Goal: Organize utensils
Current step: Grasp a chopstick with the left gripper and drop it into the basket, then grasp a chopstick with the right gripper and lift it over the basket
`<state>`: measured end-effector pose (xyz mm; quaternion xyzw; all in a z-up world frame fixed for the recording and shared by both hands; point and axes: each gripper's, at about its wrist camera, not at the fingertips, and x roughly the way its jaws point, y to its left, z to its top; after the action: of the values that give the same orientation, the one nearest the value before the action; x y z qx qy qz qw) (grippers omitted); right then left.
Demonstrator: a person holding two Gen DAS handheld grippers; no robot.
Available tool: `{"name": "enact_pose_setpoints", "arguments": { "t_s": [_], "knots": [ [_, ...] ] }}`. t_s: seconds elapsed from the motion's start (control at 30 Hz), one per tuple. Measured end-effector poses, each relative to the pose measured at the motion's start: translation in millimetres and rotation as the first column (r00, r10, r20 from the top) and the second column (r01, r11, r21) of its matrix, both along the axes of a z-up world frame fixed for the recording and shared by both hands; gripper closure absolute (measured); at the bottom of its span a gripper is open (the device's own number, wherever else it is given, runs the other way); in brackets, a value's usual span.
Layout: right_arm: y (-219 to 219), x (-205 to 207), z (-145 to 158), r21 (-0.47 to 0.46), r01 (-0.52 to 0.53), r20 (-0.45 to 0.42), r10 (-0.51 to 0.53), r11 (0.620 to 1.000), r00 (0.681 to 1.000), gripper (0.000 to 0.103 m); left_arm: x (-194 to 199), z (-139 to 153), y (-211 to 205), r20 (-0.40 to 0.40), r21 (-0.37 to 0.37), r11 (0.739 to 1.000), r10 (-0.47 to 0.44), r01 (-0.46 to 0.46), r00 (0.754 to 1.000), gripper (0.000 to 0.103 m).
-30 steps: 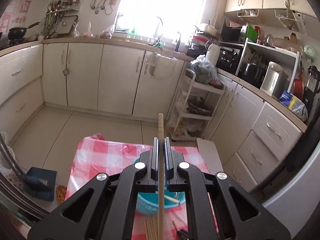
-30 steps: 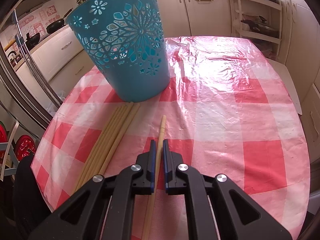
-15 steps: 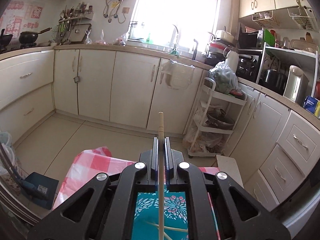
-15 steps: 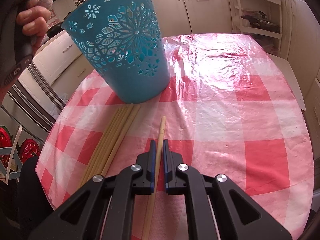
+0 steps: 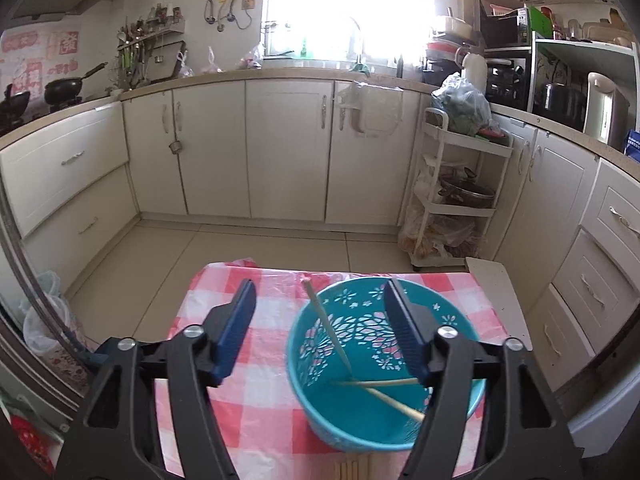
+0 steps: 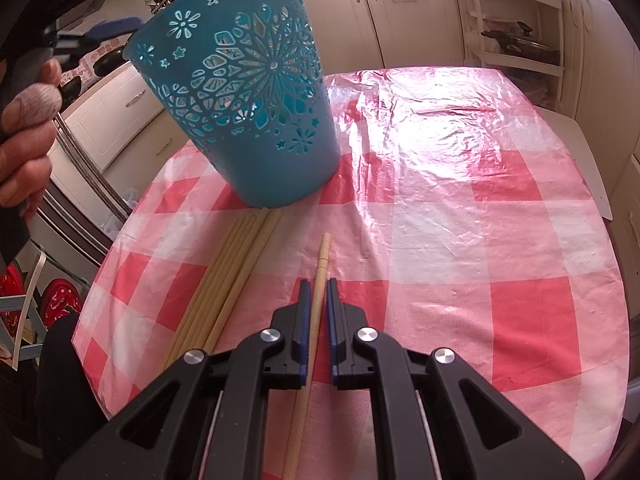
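Note:
A teal cut-out basket stands on the red-checked tablecloth. It holds three wooden chopsticks, one leaning against its far rim. My left gripper is open and empty above the basket. In the right wrist view the basket stands at the far left. My right gripper is shut on a single chopstick low over the cloth. A bundle of several chopsticks lies to its left.
The table is small, with its edges close on the left and right. A person's hand holding the left gripper shows at the left edge. Kitchen cabinets and a white trolley stand beyond.
My left gripper has opened and let go of its chopstick, which now leans inside the basket. My right gripper has stayed shut on its chopstick in place.

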<state>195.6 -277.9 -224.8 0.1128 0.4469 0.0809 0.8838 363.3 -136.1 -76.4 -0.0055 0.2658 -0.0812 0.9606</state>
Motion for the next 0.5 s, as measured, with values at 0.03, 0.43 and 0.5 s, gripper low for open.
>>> {"name": "enact_pose_setpoints", "arguments": {
  "t_s": [0.03, 0.43, 0.5],
  "knots": [
    [0, 0, 0, -0.003, -0.001, 0.0, 0.001, 1.0, 1.0, 0.094, -6, 2, 3, 0.0, 0.015, 1.0, 0.008, -0.008, 1.0, 0.03],
    [34, -10, 5, -0.243, -0.075, 0.001, 0.078, 0.967, 0.997, 0.083, -66, 0, 53, -0.08, 0.114, 0.992, 0.07, -0.061, 0.994, 0.013],
    [34, -11, 5, -0.251, -0.074, -0.006, 0.075, 0.965, 0.997, 0.083, -71, -4, 60, -0.103, 0.108, 0.992, 0.075, -0.063, 0.992, 0.013]
  ]
}}
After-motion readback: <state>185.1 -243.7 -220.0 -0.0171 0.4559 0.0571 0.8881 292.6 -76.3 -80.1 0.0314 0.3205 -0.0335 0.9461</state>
